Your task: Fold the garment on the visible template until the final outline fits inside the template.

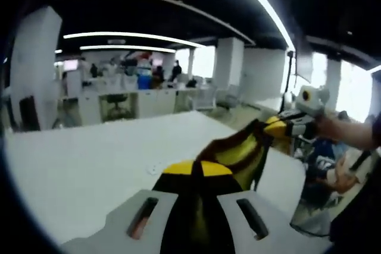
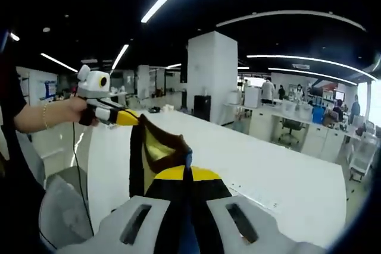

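A black and yellow garment (image 1: 238, 150) hangs stretched in the air between my two grippers, above a white table (image 1: 89, 159). My left gripper (image 1: 196, 206) is shut on one end of it, and the cloth bunches black and yellow between the grey jaws. In the left gripper view the right gripper (image 1: 275, 128), with yellow tips and held by a hand, pinches the far end. In the right gripper view my right gripper (image 2: 187, 206) is shut on the garment (image 2: 158, 147), and the left gripper (image 2: 128, 117) grips the other end over the table (image 2: 268, 159).
A grey chair (image 2: 59, 206) stands beside the table's near edge by the person. A white pillar (image 2: 211, 75) rises behind the table. Office desks, chairs and several people fill the background (image 1: 143, 87). A small mark (image 1: 153, 169) lies on the tabletop.
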`<action>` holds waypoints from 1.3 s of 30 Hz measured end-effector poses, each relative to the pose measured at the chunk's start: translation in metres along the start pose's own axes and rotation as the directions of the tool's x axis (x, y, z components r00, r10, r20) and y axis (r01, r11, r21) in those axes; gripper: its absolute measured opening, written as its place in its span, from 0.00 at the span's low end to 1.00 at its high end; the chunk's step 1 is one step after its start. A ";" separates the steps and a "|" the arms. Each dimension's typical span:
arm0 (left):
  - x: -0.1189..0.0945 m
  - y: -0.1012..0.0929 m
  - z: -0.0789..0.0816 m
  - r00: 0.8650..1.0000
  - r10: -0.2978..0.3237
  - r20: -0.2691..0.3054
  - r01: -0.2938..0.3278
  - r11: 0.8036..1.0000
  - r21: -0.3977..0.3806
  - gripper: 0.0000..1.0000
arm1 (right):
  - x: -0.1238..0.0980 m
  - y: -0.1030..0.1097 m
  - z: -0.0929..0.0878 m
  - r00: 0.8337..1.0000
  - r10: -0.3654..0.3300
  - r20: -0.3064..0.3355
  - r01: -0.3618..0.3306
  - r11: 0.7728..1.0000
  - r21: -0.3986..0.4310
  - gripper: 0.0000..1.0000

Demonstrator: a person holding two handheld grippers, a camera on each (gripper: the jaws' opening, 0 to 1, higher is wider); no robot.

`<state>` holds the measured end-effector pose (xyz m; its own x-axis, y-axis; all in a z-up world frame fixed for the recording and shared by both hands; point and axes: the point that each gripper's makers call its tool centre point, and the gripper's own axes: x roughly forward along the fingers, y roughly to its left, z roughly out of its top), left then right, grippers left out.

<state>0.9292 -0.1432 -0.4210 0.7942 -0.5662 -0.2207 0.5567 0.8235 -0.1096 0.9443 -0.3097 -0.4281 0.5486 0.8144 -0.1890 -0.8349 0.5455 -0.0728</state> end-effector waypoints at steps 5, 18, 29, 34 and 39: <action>-0.010 -0.008 0.022 0.999 -0.007 0.053 0.006 1.000 0.008 0.00 | -0.009 0.002 0.022 0.999 -0.015 0.043 0.016 1.000 -0.018 0.01; -0.040 -0.035 0.059 0.986 -0.051 0.156 0.050 0.999 0.013 0.00 | -0.030 0.010 0.056 0.993 -0.021 0.115 0.028 0.998 -0.057 0.01; -0.079 -0.053 0.076 0.973 -0.089 0.212 0.092 0.996 -0.008 0.00 | -0.059 0.052 0.082 0.979 0.033 0.199 -0.022 0.998 -0.060 0.01; -0.093 -0.056 0.059 0.978 -0.098 0.184 0.110 0.992 -0.055 0.00 | -0.071 0.079 0.080 0.976 0.077 0.202 -0.065 0.996 -0.063 0.01; -0.117 -0.069 0.049 0.982 -0.107 0.155 0.118 0.991 -0.064 0.00 | -0.084 0.100 0.081 0.969 0.107 0.222 -0.102 0.994 -0.035 0.01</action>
<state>0.8100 -0.1357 -0.3400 0.7581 -0.6498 -0.0547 0.6299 0.7514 -0.1965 0.8182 -0.3072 -0.3399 0.4517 0.8918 0.0263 -0.8876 0.4521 -0.0877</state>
